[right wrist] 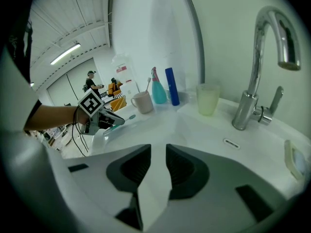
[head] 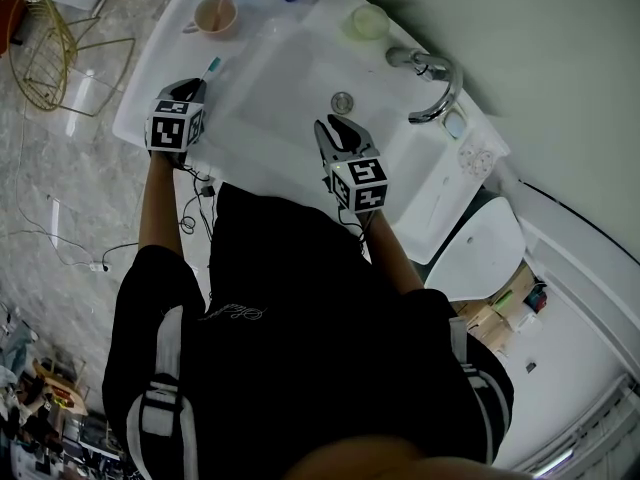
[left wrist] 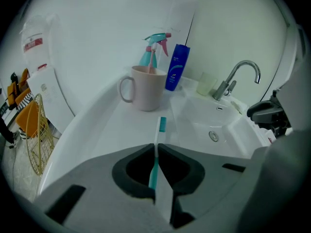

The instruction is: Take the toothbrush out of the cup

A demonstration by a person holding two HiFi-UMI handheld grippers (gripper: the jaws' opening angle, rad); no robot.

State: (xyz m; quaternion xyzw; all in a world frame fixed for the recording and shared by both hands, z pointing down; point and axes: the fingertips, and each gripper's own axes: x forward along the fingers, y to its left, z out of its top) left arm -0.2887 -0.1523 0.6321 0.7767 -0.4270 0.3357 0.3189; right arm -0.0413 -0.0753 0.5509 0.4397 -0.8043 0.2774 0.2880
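Toothbrush [left wrist: 156, 152] is clear of the pink cup [left wrist: 146, 89], its handle pinched in the narrow jaws of the left gripper [head: 198, 88]. Its head points at the cup at 12 o'clock, seemingly just above the counter [left wrist: 121, 130]. Right gripper [right wrist: 158, 152], jaws partly apart and empty, hangs over the sink [head: 290, 98].

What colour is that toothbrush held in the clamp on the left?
The toothbrush is teal with a white neck, clearest in the left gripper view.
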